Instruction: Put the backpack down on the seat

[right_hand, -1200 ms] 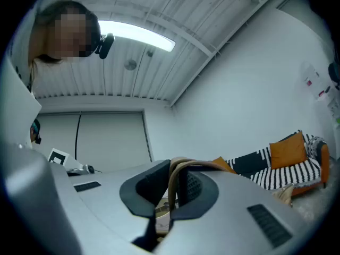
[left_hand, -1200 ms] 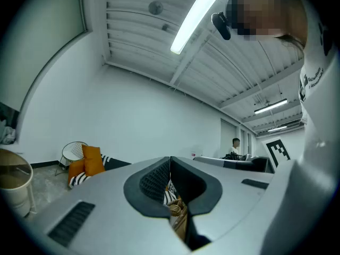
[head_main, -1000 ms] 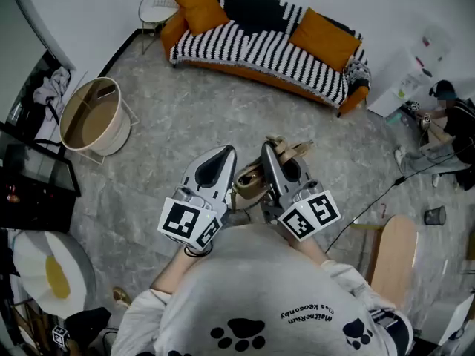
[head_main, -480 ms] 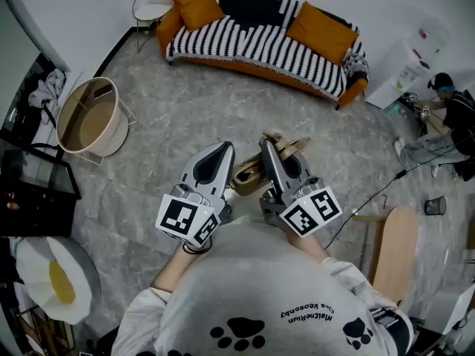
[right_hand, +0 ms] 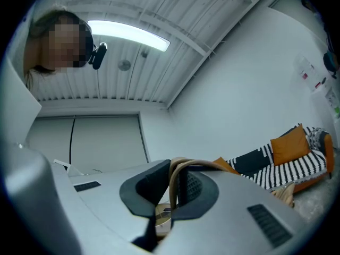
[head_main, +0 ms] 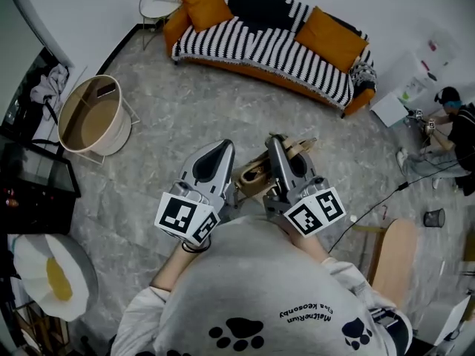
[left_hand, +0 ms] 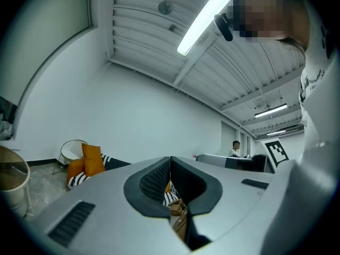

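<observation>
The tan woven backpack hangs in the air between the 2 grey handheld grippers, just in front of the person's grey paw-print shirt and over the middle of the grey marbled floor. It is well apart from the black-and-white striped sofa, which stands along the floor's far edge against the white wall and carries orange cushions. The right gripper has its jaws pressed together on the backpack's flat tan strap. In the right gripper view the strap rises between the dark pads and loops over the top of the right-hand jaw. The left gripper sits just beside the backpack on its left, its jaws closed tip to tip. In the left gripper view a tan part of the backpack and a sliver of the striped sofa show in the narrow slot behind the tips, and I cannot tell whether anything is pinched there. Both grippers point toward the sofa, side by side. A round beige basket stands near the floor's left edge, well apart from the backpack.
</observation>
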